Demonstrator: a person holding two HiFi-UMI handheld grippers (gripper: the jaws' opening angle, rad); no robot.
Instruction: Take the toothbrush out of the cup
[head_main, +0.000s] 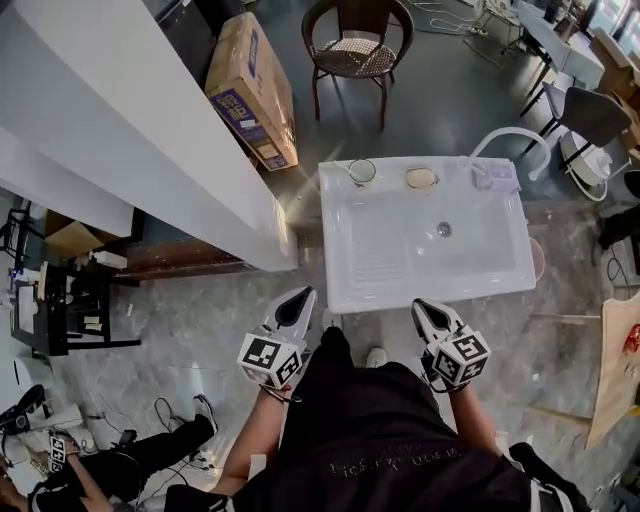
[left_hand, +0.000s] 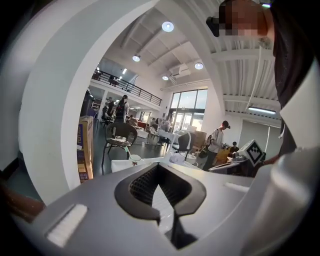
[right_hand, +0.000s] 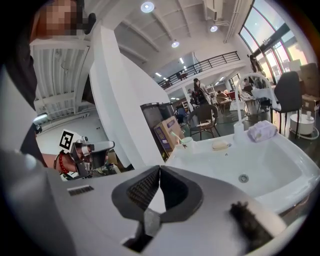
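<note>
Left gripper (head_main: 302, 296): jaws together, nothing between them; just before the near edge of the sink (head_main: 345, 283), at its left corner.
Right gripper (head_main: 424, 308): jaws together, empty; at the same near edge, right of centre.
Cup (head_main: 362, 172): upright on the sink's far rim near the left corner, well apart from both grippers.
Toothbrush (right_hand: 175, 134): standing tilted in the cup.
Soap (head_main: 421, 178): far rim, centre.
Cloth (head_main: 495, 176): far right corner.
Chair (head_main: 356, 45): on the floor beyond the sink.
</note>
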